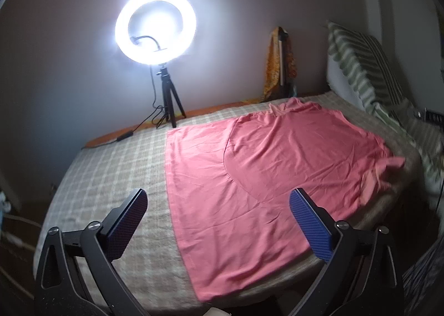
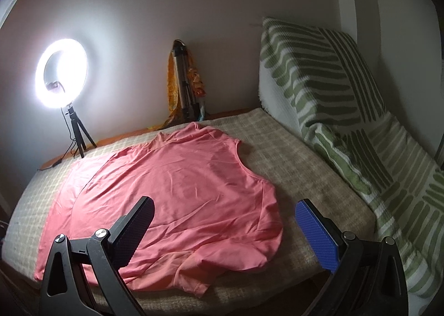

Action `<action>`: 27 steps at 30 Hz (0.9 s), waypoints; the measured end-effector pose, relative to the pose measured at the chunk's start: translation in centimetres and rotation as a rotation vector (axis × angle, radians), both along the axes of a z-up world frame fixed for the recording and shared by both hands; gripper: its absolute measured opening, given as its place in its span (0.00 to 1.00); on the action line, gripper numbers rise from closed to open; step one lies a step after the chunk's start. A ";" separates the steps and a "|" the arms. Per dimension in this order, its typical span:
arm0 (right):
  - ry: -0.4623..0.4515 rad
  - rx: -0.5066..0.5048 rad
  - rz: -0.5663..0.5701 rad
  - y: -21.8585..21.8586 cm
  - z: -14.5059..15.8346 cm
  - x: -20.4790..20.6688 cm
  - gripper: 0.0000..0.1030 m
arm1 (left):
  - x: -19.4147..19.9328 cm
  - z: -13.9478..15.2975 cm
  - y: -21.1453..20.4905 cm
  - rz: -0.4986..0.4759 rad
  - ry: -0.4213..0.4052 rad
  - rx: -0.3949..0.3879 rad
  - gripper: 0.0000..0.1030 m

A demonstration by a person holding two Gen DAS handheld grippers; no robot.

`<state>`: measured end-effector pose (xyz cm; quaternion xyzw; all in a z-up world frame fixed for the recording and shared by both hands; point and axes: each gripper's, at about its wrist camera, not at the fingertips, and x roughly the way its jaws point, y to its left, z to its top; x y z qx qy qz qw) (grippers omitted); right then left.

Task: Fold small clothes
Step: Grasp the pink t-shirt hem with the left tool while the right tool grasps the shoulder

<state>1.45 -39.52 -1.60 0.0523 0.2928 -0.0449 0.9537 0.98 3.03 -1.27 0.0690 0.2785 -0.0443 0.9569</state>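
Observation:
A pink T-shirt [image 1: 263,174] lies spread flat on the checked bedcover [image 1: 111,177], its hem toward the left and its neck toward the pillows. My left gripper [image 1: 217,209] hovers open above the shirt's near lower edge with nothing between its blue pads. In the right wrist view the same T-shirt [image 2: 172,194] fills the middle, with a sleeve rumpled at the near edge. My right gripper [image 2: 224,221] is open over the shirt's near shoulder area, holding nothing.
A lit ring light [image 1: 156,30] on a small tripod stands at the bed's far edge, with its cable trailing left. A folded tripod [image 2: 184,86] draped in orange cloth leans on the wall. Green-striped pillows [image 2: 333,88] line the right side.

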 end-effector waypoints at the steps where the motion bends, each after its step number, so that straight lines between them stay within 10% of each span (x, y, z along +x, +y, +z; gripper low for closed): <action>1: 0.020 0.003 0.007 -0.3 -0.3 0.2 1.00 | 0.1 -0.1 0.3 -0.011 0.006 0.015 0.93; 6: 0.130 -0.064 -0.023 -1.6 -2.2 0.6 1.00 | 1.1 -1.1 2.0 -0.088 0.082 0.018 0.82; 16: 0.322 0.167 -0.051 -5.6 -7.5 0.5 0.87 | 0.5 -4.8 3.9 -0.260 0.237 0.053 0.40; 27: 0.400 0.245 0.041 -2.7 -11.0 1.7 0.81 | -1.3 -8.7 2.9 -0.473 0.367 0.138 0.36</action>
